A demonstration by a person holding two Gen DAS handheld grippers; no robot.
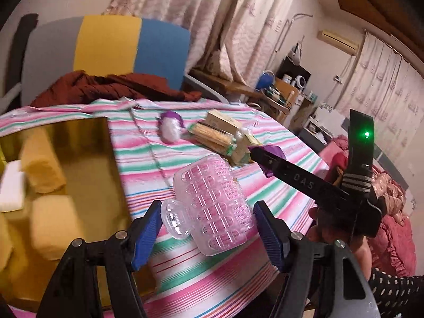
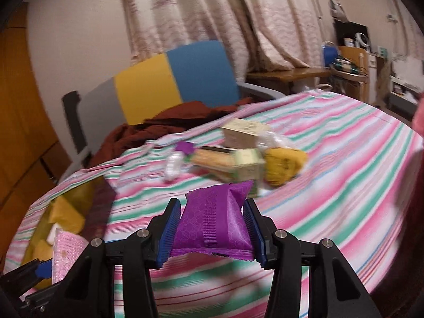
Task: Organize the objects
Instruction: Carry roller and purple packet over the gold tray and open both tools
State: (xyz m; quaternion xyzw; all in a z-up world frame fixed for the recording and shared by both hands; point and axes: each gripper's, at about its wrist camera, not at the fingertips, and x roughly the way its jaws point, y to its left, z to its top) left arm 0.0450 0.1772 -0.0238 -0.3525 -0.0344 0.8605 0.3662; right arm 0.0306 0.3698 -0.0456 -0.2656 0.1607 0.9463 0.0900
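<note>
Left tongs (image 1: 206,234) clamp roller (image 1: 212,206); level.

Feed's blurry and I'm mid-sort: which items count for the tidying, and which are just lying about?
Job:
pink hair roller in left gripper
purple packet in right gripper
yellow bin
toothpick boxes
yellow sponge

Lying about:
brown garment
chair
curtains

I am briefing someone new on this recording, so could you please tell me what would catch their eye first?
Probably the purple packet, pinched between the right gripper's blue fingers just above the striped cloth. Next, the clear pink-lined holder between the left gripper's fingers, beside the gold box at the table's left.
</note>
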